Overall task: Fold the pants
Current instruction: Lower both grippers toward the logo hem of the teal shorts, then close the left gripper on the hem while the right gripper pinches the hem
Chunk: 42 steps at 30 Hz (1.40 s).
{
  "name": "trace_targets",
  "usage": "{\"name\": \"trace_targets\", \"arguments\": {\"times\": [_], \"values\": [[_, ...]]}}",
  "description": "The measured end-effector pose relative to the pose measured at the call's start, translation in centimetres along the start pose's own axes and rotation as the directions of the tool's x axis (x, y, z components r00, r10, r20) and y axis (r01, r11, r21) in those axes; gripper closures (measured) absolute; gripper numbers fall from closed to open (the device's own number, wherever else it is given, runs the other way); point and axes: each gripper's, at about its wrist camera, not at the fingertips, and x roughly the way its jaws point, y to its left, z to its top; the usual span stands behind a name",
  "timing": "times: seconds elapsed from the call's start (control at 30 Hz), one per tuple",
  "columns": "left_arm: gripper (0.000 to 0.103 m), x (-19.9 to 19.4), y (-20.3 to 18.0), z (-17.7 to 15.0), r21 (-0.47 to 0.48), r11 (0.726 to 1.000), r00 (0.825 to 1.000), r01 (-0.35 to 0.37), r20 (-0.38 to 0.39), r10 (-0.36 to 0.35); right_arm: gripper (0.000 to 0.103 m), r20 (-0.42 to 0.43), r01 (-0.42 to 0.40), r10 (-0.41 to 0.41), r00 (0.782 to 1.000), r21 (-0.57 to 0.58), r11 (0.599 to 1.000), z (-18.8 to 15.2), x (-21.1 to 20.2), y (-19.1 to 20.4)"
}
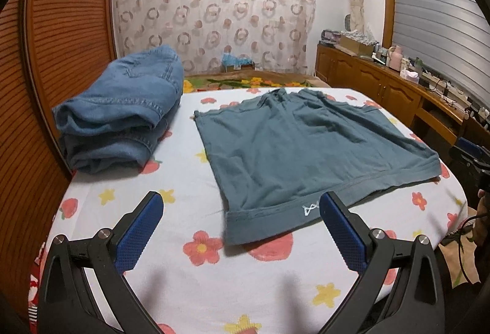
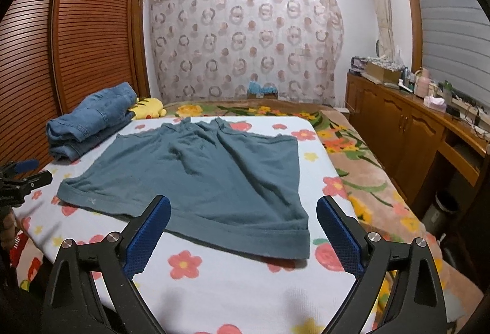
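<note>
Teal pants [image 1: 294, 150] flat on flowered sheet [image 1: 190, 187], folded jeans [image 1: 122, 110] left of them, both grippers, left [image 1: 242, 208] and right [image 2: 243, 211], released, seemingly hovering near waistband.

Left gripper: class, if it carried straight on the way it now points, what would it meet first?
Most likely the near hem of the teal pants, at the corner lying between the open left gripper fingers; depth is uncertain.

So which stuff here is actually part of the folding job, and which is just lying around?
Part of the job:
teal pants spread flat on the flowered sheet
left gripper, open
right gripper, open

Just lying about:
folded jeans
yellow plush toy
cabinet clutter
</note>
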Motion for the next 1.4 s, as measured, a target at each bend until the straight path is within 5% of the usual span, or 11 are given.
{"name": "trace_targets", "arguments": {"times": [0.8,0.9,1.13,1.4], "values": [[0.065,3.8,1.6,-2.2,-0.060,0.994,0.985,0.095,-0.137,-0.102,0.042,-0.135,-0.024,0.032,0.990,0.061,0.998,1.8,1.0,-1.6],[0.066,3.8,1.4,-2.3,-0.050,0.994,0.985,0.093,-0.138,-0.099,0.044,-0.140,-0.016,0.025,0.990,0.066,0.998,1.8,0.9,-2.2],[0.088,3.5,1.0,-2.2,-0.033,0.994,0.985,0.104,-0.135,-0.107,0.045,-0.166,-0.002,0.018,0.986,0.097,0.995,1.5,0.8,-3.1],[0.093,1.8,0.9,-1.5,-0.029,0.991,0.985,0.133,-0.106,-0.136,0.080,-0.187,-0.033,0.052,0.981,0.106,0.994,2.1,0.6,-3.4]]}}
